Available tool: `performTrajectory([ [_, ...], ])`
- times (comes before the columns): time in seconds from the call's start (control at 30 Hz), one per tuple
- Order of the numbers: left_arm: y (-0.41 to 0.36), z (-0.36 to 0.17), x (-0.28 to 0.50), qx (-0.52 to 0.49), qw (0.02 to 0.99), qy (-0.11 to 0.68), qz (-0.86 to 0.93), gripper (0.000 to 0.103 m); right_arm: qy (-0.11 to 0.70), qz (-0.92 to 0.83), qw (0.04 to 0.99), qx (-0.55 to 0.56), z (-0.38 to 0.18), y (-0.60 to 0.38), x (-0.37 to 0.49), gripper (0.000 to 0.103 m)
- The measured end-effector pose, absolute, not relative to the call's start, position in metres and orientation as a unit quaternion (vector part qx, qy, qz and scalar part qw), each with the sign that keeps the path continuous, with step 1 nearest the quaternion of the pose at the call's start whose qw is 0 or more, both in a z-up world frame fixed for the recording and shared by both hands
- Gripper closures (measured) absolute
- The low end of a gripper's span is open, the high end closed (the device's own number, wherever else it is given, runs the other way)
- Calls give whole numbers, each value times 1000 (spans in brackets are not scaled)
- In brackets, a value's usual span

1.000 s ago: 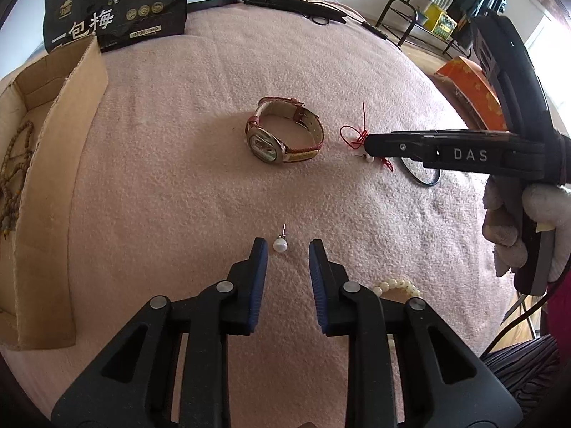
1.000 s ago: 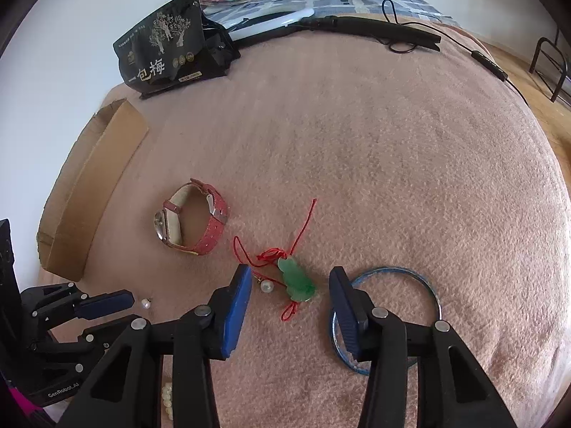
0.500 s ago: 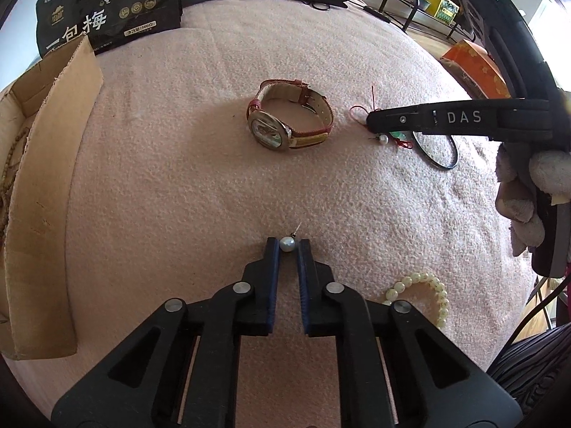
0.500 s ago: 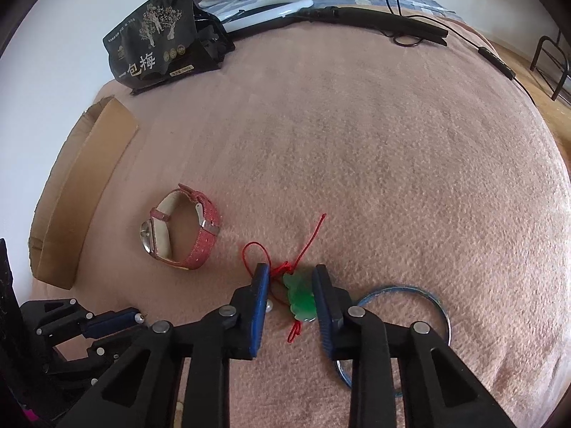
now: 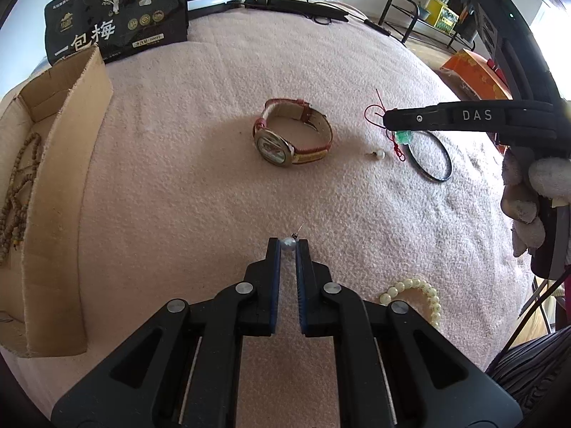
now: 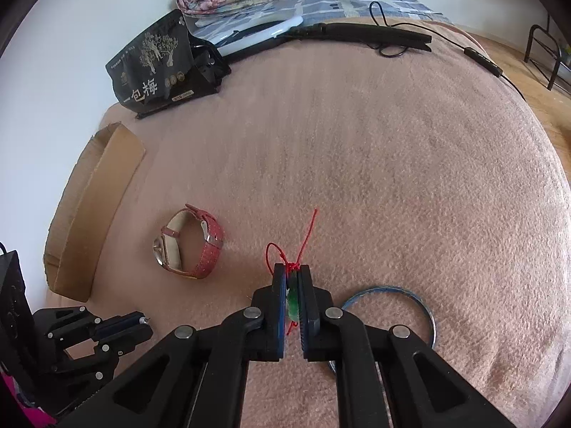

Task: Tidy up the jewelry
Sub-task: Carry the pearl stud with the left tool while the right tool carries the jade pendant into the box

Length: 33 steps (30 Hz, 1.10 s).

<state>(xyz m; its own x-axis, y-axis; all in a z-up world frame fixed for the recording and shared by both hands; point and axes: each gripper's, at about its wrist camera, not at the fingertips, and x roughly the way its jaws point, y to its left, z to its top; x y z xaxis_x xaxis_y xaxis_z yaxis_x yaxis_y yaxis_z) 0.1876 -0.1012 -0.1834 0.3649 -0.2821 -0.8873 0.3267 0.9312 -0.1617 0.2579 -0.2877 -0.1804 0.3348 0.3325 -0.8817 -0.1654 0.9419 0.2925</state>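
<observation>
My left gripper [image 5: 288, 244] is shut on a pearl stud earring [image 5: 287, 243], held just above the pink blanket. My right gripper [image 6: 292, 274] is shut on a green jade pendant [image 6: 293, 302] with a red cord [image 6: 306, 235]; it also shows in the left wrist view [image 5: 403, 136]. A second pearl earring [image 5: 379, 154] lies on the blanket beside the pendant. A red-strapped watch [image 5: 291, 138] lies mid-blanket, also in the right wrist view [image 6: 191, 246]. A cardboard box [image 5: 53, 192] at the left holds a brown bead necklace [image 5: 19, 192].
A dark bangle [image 5: 430, 157] lies right of the pendant, blue-rimmed in the right wrist view [image 6: 387, 317]. A cream bead bracelet [image 5: 415, 294] lies near my left gripper. A black snack bag [image 5: 117, 10] and a black cable [image 6: 360, 34] sit at the far edge.
Both grippers went from open to shut: the left on the pearl earring, the right on the jade pendant. The second pearl earring now lies uncovered beside the pendant.
</observation>
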Motion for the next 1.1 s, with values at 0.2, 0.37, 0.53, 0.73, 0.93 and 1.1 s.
performTrajectory([
  [0.2, -94, -162, 182, 5, 836, 515, -188, 97, 537, 156, 825, 85, -162, -291, 254, 99],
  [0.37, -86, -138, 179, -8, 849, 494, -189, 97, 510, 165, 839, 91, -135, -286, 249, 99],
  [0.53, -73, -119, 175, -18, 860, 475, -186, 97, 484, 175, 853, 90, -108, -274, 245, 99],
  [0.73, -56, -102, 168, -23, 870, 459, -179, 97, 463, 192, 862, 79, -84, -249, 238, 99],
  [0.93, -30, -86, 161, -35, 882, 441, -161, 97, 449, 214, 865, 61, -67, -217, 229, 99],
  [1.1, -4, -78, 156, -43, 888, 436, -141, 97, 438, 233, 867, 50, -57, -191, 223, 99],
])
